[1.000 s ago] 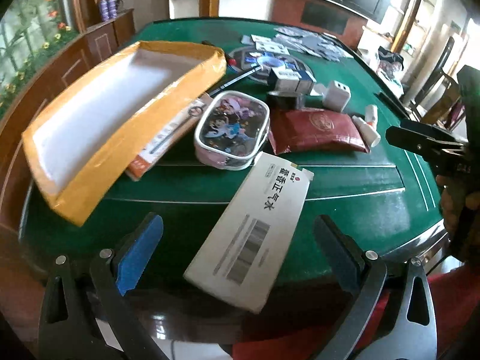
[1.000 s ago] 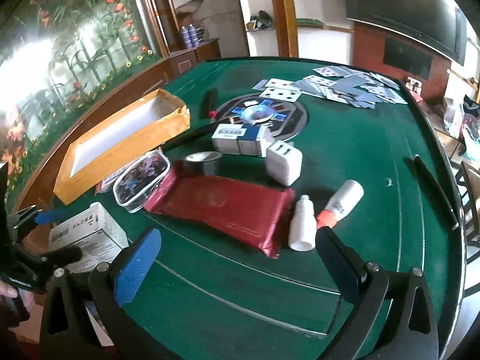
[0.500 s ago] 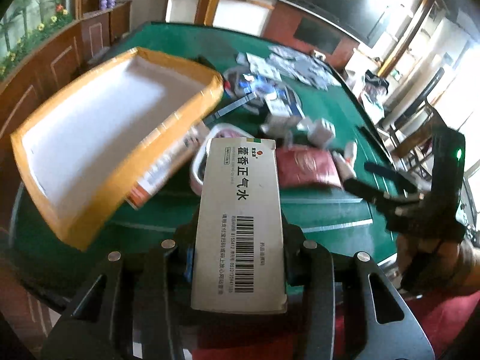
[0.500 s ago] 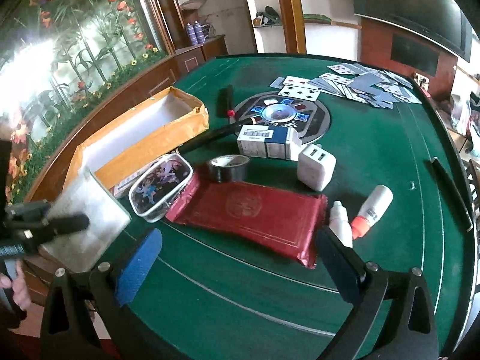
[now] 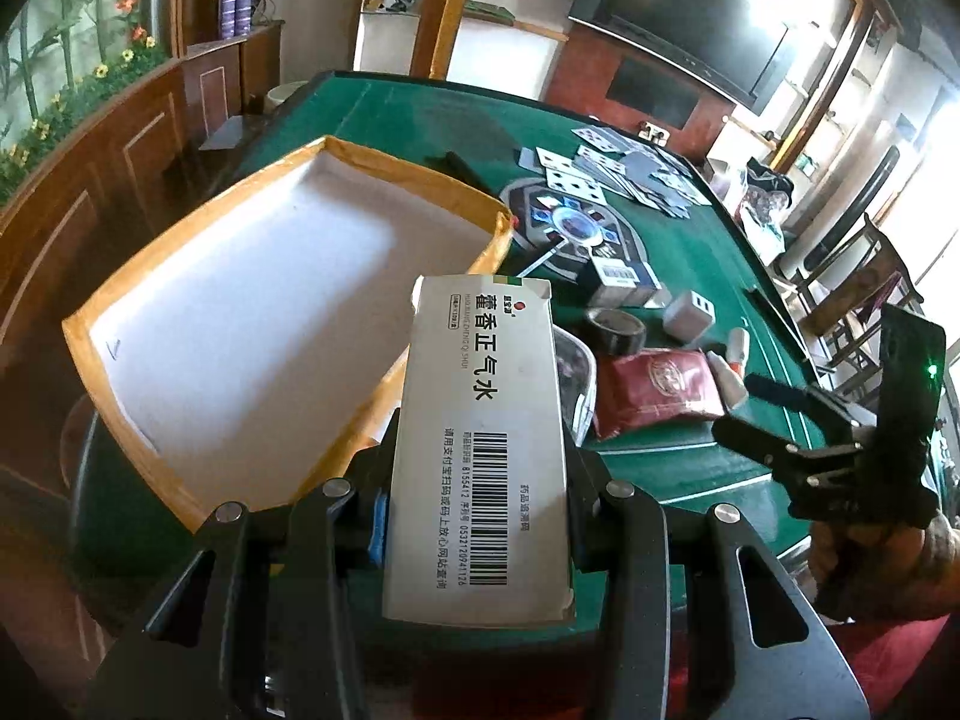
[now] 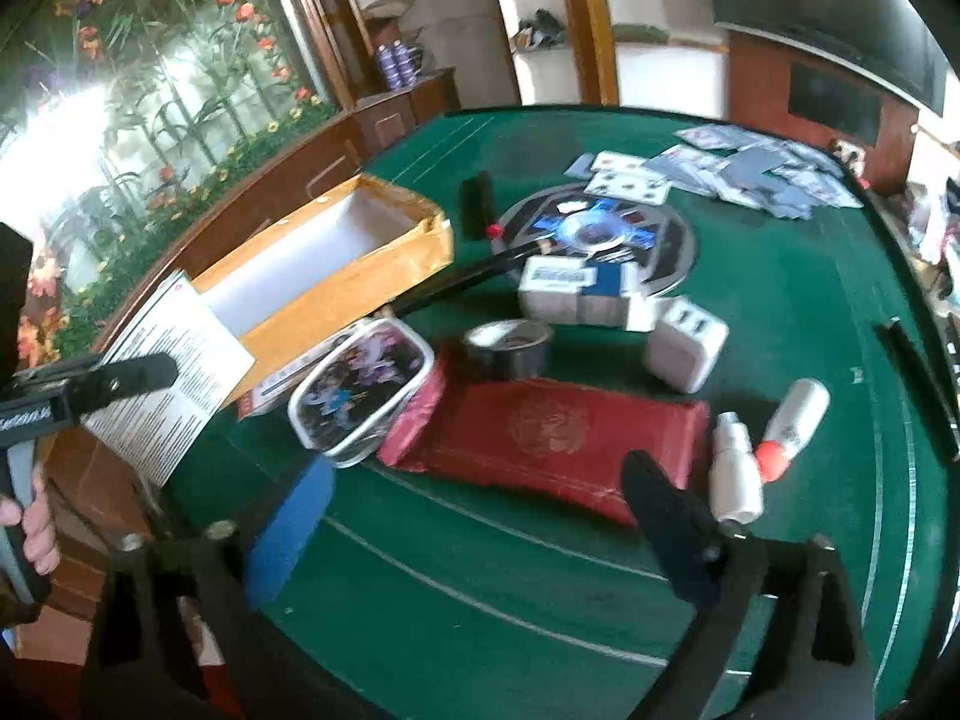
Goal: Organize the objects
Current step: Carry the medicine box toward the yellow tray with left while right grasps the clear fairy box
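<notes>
The left gripper (image 5: 477, 534) has its jaws pinching a flat white cardboard medicine box with black letters and a barcode (image 5: 480, 450), holding it by its long sides at the near end. The box is up in the air, off the green felt counter (image 5: 690, 252), and its far end pokes over the near right corner of the big open yellow cardboard box with a white inside (image 5: 252, 312). The medicine box looks light and stiff, but thin card could dent if squeezed too hard, so a soft hold on the long edges seems best. The right gripper (image 6: 474, 522) has its jaws spread wide with nothing in them, and it hangs over the near side of the counter, close to the red pouch with a gold stamp (image 6: 540, 426). The left view shows the barcode side of the medicine box and the deep white floor of the yellow box. The right view is a bit blurry, yet it shows other things better: the other side of the medicine box, covered in small print, the little cartoon picture tin (image 6: 360, 390), the roll of dark tape (image 6: 510, 348), the white plug block (image 6: 684, 348) and two small white bottles (image 6: 762, 450).
</notes>
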### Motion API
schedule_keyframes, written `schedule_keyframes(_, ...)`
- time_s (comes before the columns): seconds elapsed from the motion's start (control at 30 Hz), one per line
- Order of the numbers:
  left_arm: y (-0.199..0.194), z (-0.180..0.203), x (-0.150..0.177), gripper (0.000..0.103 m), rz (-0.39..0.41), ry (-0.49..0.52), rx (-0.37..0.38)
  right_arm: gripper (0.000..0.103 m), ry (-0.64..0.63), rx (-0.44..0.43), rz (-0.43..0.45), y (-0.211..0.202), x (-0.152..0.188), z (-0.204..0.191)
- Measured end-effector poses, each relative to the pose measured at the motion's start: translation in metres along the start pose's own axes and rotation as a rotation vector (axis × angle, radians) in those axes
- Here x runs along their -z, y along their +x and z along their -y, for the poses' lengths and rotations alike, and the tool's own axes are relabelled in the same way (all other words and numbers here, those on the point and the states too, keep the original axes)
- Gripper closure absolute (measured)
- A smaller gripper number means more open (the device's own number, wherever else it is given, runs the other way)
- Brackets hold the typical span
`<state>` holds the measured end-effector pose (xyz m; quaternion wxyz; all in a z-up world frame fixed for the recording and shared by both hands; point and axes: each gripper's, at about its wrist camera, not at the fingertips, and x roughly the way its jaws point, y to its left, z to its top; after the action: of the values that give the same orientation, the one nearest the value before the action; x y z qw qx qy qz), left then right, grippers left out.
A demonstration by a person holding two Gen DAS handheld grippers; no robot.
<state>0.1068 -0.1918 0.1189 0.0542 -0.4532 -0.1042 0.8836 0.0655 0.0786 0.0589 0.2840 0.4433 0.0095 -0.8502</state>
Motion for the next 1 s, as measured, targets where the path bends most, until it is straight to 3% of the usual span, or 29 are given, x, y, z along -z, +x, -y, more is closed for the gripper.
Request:
schedule_keyframes(0.13,-0.003,-0.013,-0.007,0.062,0.011,-0.011,-0.005,0.037,0.022,-0.095,-0.072,0.016,-0.008,-0.015)
schedule_keyframes(0.33,-0.008,-0.035,-0.022,0.062,0.029,-0.013,-0.004,0.038,0.145,-0.192,-0.130,0.045,-0.030,-0.039)
schedule_keyframes(0.43,-0.012,-0.049,-0.029,0.062,0.036,-0.012,-0.011,0.037,0.243,-0.195,-0.178,0.066,-0.036,-0.045)
schedule_keyframes(0.67,-0.006,-0.087,-0.042,0.062,0.029,0.010,-0.055,0.036,0.316,-0.050,-0.253,0.103,-0.039,-0.060)
schedule_keyframes(0.7,0.000,-0.093,-0.044,0.062,0.019,0.015,-0.064,0.032,0.311,-0.013,-0.257,0.105,-0.040,-0.063)
schedule_keyframes(0.83,0.034,-0.106,-0.054,0.061,-0.048,0.071,-0.097,0.030,0.324,0.117,-0.278,0.117,-0.038,-0.066)
schedule_keyframes(1.0,0.074,-0.101,-0.055,0.062,-0.157,0.139,-0.090,0.027,0.301,0.146,-0.231,0.121,-0.039,-0.068)
